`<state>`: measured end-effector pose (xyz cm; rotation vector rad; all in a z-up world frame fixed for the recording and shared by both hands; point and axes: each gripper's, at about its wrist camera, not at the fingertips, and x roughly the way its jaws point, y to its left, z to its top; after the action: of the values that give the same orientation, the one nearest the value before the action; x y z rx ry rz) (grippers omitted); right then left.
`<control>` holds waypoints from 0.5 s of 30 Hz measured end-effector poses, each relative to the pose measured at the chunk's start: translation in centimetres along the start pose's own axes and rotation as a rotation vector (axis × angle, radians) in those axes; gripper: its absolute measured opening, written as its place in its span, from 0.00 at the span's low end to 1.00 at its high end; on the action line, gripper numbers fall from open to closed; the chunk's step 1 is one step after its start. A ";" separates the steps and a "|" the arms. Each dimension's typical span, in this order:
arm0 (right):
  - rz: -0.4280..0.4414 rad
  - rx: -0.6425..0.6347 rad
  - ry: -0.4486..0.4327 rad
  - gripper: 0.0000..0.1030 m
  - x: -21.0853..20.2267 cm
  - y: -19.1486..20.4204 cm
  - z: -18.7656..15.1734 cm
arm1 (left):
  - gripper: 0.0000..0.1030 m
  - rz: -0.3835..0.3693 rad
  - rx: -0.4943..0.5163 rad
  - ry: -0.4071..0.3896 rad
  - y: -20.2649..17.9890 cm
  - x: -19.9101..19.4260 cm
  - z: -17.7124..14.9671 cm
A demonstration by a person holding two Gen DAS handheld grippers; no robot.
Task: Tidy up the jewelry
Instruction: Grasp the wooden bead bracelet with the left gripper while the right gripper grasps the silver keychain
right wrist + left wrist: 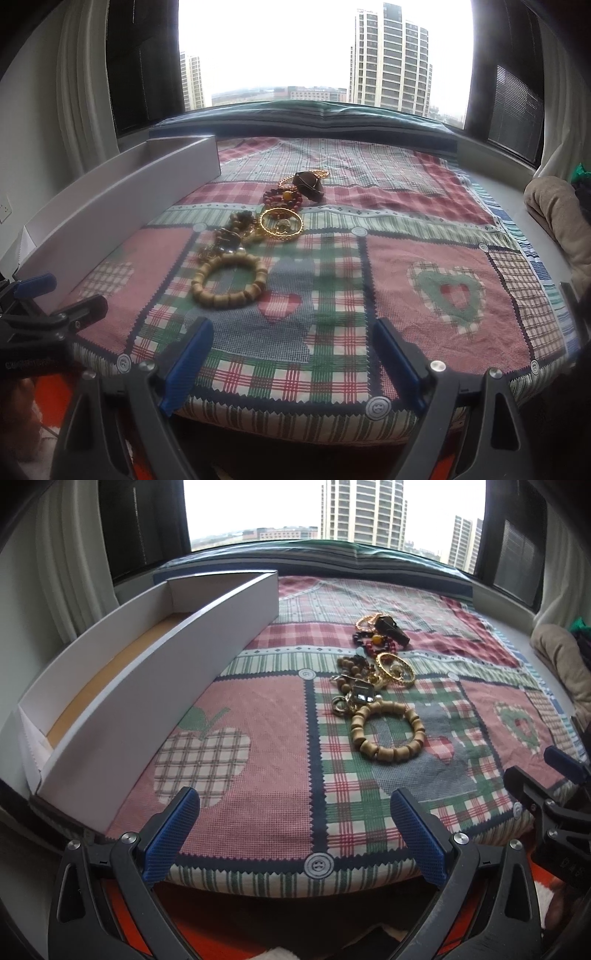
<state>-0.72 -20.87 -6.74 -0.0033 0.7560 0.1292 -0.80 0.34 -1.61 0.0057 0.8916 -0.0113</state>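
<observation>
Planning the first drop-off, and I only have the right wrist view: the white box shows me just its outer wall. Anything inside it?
Observer: The left wrist view looks into the white box. It shows a tan floor with no jewelry on the part visible.
Operator: Are the left jaws holding anything?
Observer: No. The left gripper is open with nothing between its pads, and it is short of the wooden bead bracelet.

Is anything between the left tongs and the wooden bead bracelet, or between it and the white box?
Nothing visible. Bare quilt lies between the open left tongs and the bracelet, the nearest piece of the jewelry pile. Toward the box only quilt shows, though the box's near wall must be cleared.
</observation>
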 end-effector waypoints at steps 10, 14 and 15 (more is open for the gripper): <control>0.016 -0.002 0.055 0.87 1.3 -0.2 -0.7 | 0.99 0.002 0.084 0.029 -1.7 5.3 4.2; 0.021 -0.005 0.054 0.87 1.2 -0.2 -0.9 | 0.98 -0.010 0.150 0.101 -4.0 9.8 5.1; 0.020 -0.003 0.052 0.87 1.2 -0.3 -0.8 | 0.96 -0.004 0.164 0.116 -4.6 10.6 5.1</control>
<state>-0.41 -21.11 -8.17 -0.0019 0.8077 0.1498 9.74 -4.34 -6.64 0.1590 1.0043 -0.0890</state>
